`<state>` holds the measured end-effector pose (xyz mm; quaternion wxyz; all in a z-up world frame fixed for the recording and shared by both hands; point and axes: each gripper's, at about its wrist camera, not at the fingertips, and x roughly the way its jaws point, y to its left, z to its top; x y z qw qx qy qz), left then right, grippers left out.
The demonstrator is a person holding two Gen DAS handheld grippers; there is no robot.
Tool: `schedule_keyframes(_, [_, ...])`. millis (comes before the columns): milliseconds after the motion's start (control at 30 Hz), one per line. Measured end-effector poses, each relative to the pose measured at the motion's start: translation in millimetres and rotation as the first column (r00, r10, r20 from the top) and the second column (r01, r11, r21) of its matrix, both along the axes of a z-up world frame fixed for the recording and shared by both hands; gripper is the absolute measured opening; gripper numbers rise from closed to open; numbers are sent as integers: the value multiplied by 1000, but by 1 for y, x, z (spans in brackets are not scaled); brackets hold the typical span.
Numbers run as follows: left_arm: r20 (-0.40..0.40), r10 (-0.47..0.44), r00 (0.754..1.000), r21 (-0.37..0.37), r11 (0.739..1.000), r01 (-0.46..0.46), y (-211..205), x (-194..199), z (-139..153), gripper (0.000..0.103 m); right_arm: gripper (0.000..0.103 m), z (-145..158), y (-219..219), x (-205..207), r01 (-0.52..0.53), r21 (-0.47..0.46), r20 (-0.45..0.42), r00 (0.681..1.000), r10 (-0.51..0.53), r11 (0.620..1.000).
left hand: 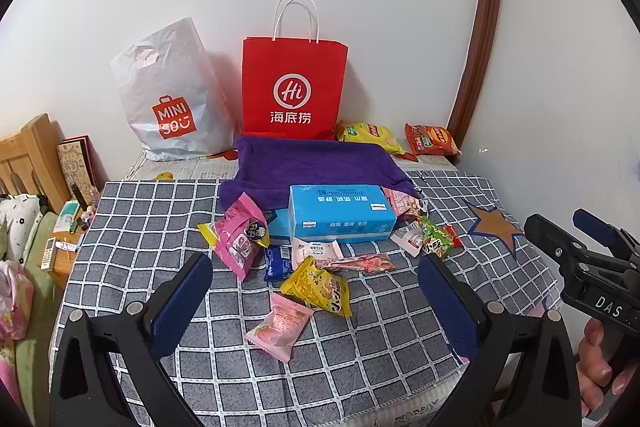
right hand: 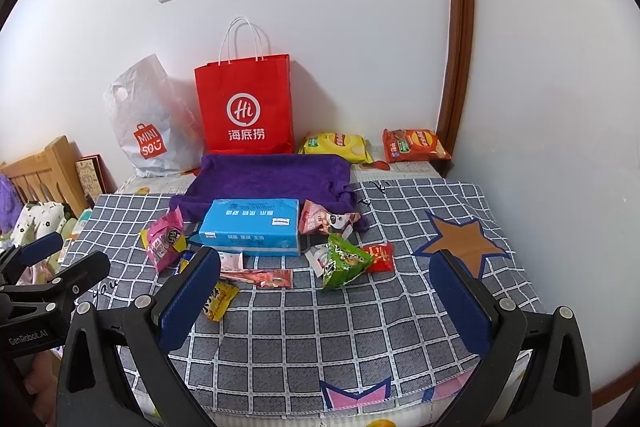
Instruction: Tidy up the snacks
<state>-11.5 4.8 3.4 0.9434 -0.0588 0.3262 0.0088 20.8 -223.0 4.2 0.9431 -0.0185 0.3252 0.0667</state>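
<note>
Several small snack packets lie on a grey checked cloth (left hand: pixel 360 339): a pink peach packet (left hand: pixel 279 325), a yellow packet (left hand: pixel 318 287), a dark blue packet (left hand: pixel 278 261), a big pink bag (left hand: pixel 237 241) and a green bag (right hand: pixel 343 261). A red packet (right hand: pixel 379 257) lies beside the green bag. A blue tissue pack (left hand: pixel 341 213) sits behind them on a purple towel (left hand: pixel 316 163). My left gripper (left hand: pixel 316 263) is open and empty, above the near snacks. My right gripper (right hand: pixel 324 255) is open and empty, held back from the green bag.
A red paper bag (left hand: pixel 294 87) and a white plastic bag (left hand: pixel 170 99) stand against the back wall. A yellow chip bag (left hand: pixel 370 135) and an orange chip bag (left hand: pixel 431 139) lie at the back right. A wooden bed frame (left hand: pixel 28 155) and clutter are at left.
</note>
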Motion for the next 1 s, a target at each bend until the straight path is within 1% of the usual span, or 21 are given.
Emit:
schedule_keyframes(700, [-3, -13, 1000, 0, 1000, 13, -1, 2, -5, 103, 103, -2, 5, -1, -2, -2, 3, 1000, 2, 1000])
schedule_keyframes(1000, [-5, -25, 1000, 27, 999, 25, -2, 15, -9, 103, 103, -5, 10, 10, -14, -2, 13, 1000, 14, 1000])
